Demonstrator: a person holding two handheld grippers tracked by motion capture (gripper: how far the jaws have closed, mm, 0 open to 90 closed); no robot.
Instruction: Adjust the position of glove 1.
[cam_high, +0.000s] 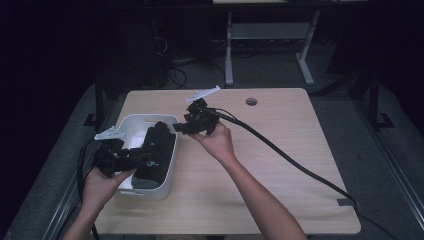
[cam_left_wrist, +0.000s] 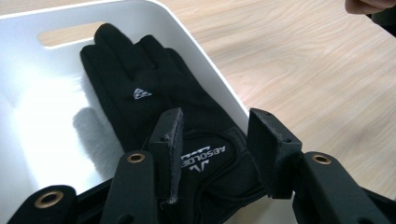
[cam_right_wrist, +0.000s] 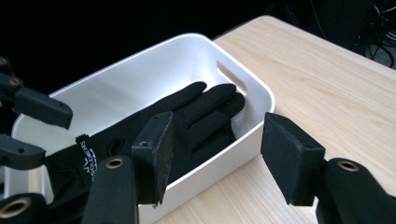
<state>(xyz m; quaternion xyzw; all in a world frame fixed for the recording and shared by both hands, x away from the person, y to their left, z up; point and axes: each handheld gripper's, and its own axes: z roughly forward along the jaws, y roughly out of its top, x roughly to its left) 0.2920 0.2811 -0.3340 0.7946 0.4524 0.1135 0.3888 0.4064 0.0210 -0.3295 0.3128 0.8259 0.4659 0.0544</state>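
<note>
Black jaws of the left gripper (cam_left_wrist: 212, 154) rose closest to the lens in the left gripper view, standing moderately apart with nothing pressed between their pads; the cuff of a black glove (cam_left_wrist: 159, 102) lay just beyond and below them, its printed wrist strap showing in the gap. That glove rested inside a white bin (cam_left_wrist: 28, 121), fingers pointing toward the slotted handle in the far wall and its body lying against the wall on the table side. A small pale emblem marked the back of the glove.

From the right gripper view, the right gripper (cam_right_wrist: 215, 156) hung above the wooden table (cam_right_wrist: 327, 84) just beside the bin (cam_right_wrist: 140, 60), its jaws open and empty, the pads clear of the rim. The glove (cam_right_wrist: 196, 116) stretched along the bin's length there, and the jaws of the other gripper showed at the left edge near the cuff.

Seen from the high view, the bin (cam_high: 131, 122) sat at the table's left side. The left gripper (cam_high: 142, 159) was over its near end, above the glove (cam_high: 155, 150), while the right gripper (cam_high: 182, 127) was held beside the bin's far right corner, its thick cable trailing across the table (cam_high: 280, 150) to the right.
</note>
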